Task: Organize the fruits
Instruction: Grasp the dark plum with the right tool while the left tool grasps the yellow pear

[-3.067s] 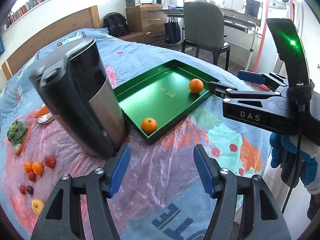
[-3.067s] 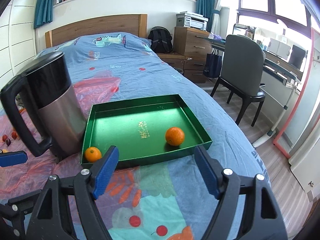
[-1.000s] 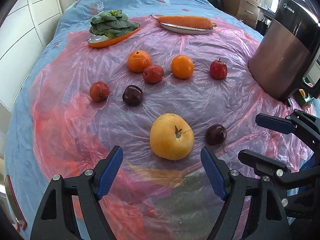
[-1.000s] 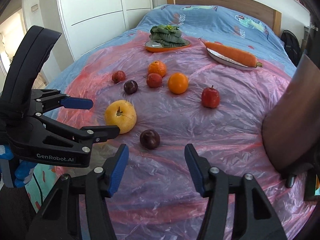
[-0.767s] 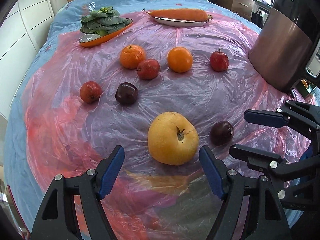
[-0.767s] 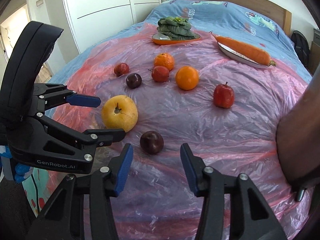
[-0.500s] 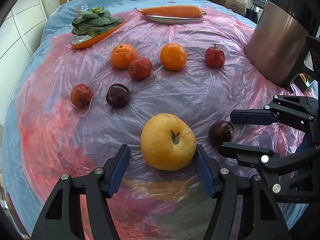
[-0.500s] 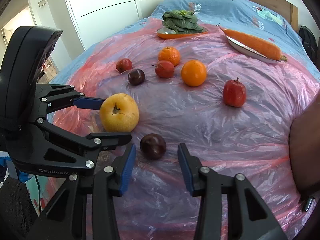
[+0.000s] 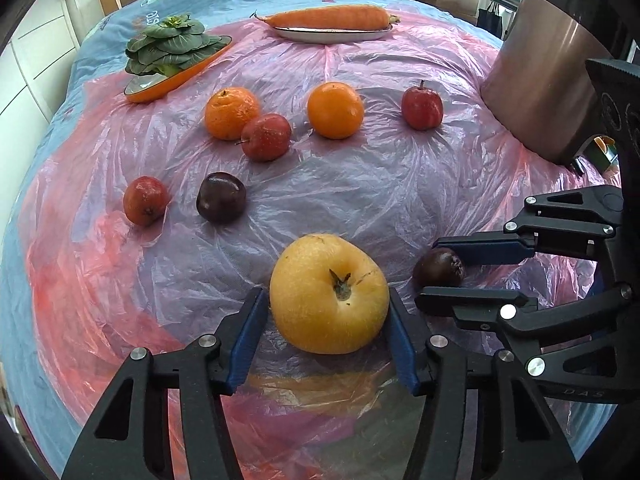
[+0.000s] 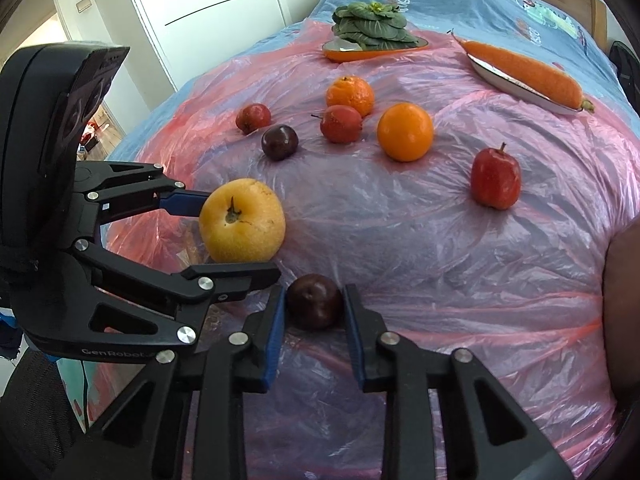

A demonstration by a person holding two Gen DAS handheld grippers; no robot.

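Bed w/ pink plastic sheet (crinkled), wardrobe beside

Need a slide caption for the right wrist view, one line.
Right gripper closed on a dark plum; beside it, left gripper brackets the yellow pear on pink plastic sheet.

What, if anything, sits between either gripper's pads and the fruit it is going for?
Nothing visible does. The left gripper brackets the yellow fruit, its jaws having just been closing onto it. The right gripper is shut on the dark plum. Only the pink plastic sheet lies beneath them.
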